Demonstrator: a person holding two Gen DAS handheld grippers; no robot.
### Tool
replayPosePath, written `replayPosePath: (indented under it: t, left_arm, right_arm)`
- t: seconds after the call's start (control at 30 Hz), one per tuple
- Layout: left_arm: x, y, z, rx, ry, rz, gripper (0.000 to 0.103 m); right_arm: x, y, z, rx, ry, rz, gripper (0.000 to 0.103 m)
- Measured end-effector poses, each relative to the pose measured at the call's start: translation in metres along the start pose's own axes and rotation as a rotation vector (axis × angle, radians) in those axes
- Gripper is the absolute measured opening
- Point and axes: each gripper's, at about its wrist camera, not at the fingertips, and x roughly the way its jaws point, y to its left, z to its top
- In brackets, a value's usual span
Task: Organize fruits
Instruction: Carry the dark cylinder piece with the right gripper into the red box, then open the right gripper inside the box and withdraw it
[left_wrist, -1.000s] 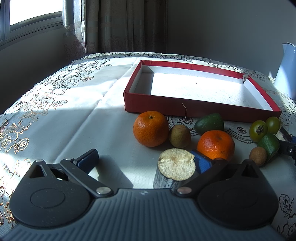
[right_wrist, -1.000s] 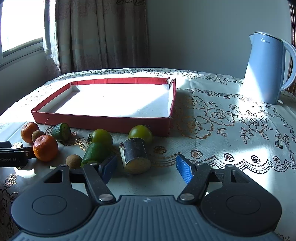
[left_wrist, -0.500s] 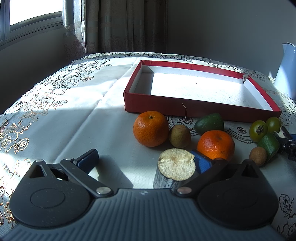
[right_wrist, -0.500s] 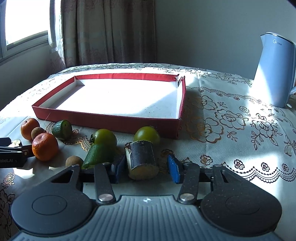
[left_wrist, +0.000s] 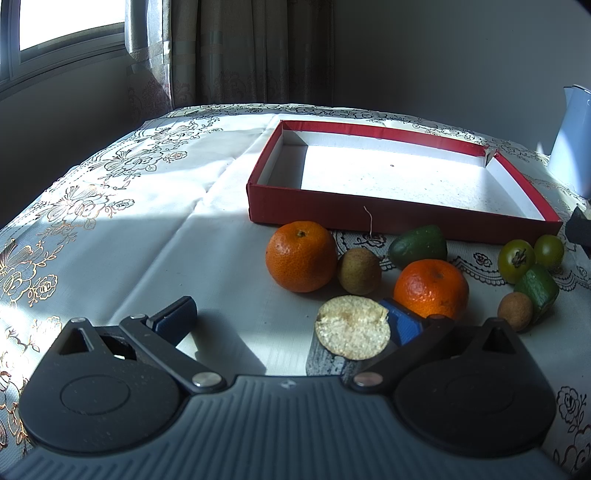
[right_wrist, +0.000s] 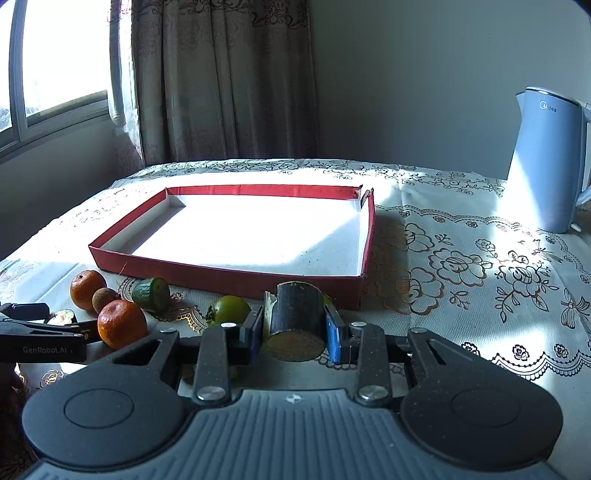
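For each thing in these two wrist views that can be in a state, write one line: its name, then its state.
red tray: empty, on the table.
right gripper: jaws closing, pads on the dark sugarcane piece.
left gripper: open, a second cane piece between its fingers, ungripped.
oranges: whole, outside the tray.
green tomato: on the cloth, outside the tray.
kettle: upright, lid shut.

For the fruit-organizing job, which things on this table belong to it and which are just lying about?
Part of the job:
- red tray, nothing in it yet
- sugarcane piece between the closing right gripper pads
- second sugarcane piece by the left gripper
- oranges
- green tomatoes
- brown longans

Lying about:
- kettle
- floral tablecloth
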Motion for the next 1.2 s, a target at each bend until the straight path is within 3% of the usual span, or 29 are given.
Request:
replayPosePath:
  t: [0.13,0.3,0.5,0.67,0.83,0.93,1.03,1.2]
  left_arm:
    - [0.0,0.0,0.0,0.0,0.0,0.0,0.103]
    - [0.0,0.0,0.0,0.0,0.0,0.0,0.103]
    - [0.0,0.0,0.0,0.0,0.0,0.0,0.103]
    - [0.0,0.0,0.0,0.0,0.0,0.0,0.103]
    - [0.0,0.0,0.0,0.0,0.0,0.0,0.103]
    - [0.0,0.0,0.0,0.0,0.0,0.0,0.103]
    - [0.0,0.0,0.0,0.0,0.0,0.0,0.103]
    - [0.0,0.0,0.0,0.0,0.0,0.0,0.103]
  right_arm:
    - [0.008,-0.003,0.026,-0.006,-0.045,-0.006,0.033]
    - [0.044,-0.009,0.045,-0.007,-0.022,-0.031,0.033]
    - [0.09,-0.017,0.042,0.015,0.065,-0.039,0.033]
    - [0.103,-0.019,0.033,0.02,0.107,-0.051,0.035]
    - [0.091,-0.017,0.035,0.034,0.062,-0.058,0.058]
    - [0.065,-0.023,0.036,0.06,0.003,-0.06,0.059]
    - [0.035,-0.03,0.028,0.08,-0.037,-0.072,0.07]
    - [0.002,-0.04,-0.002,0.114,-0.026,-0.087,0.073]
